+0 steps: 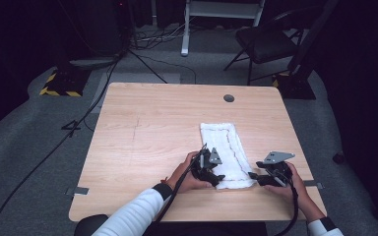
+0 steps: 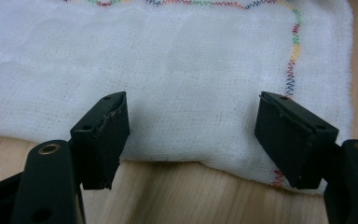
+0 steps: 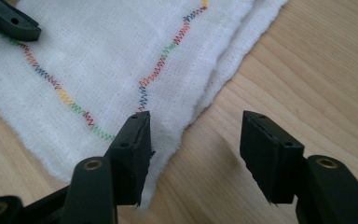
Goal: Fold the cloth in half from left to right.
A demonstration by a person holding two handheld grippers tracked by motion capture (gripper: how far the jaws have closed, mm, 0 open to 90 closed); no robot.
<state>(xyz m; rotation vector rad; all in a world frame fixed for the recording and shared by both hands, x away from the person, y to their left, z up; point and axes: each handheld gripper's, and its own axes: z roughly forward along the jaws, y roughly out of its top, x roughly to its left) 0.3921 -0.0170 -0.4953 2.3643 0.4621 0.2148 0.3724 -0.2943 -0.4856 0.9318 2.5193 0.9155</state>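
White folded cloth (image 1: pixel 225 152) lies flat on the bench (image 1: pixel 147 137), left gripper (image 1: pixel 210 173) and right gripper (image 1: pixel 262 180) flanking its near end, fingers spread, holding nothing; likely pre-grasp, next closing on near corners.

No readable text, label, brand, number or sign appears anywhere, neither on the cloth (image 1: pixel 226 152) between the tongs nor on the table (image 1: pixel 142 142) beneath them.

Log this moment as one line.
cloth: folded, flat on table | left tongs: open, near edge | right tongs: open, near corner
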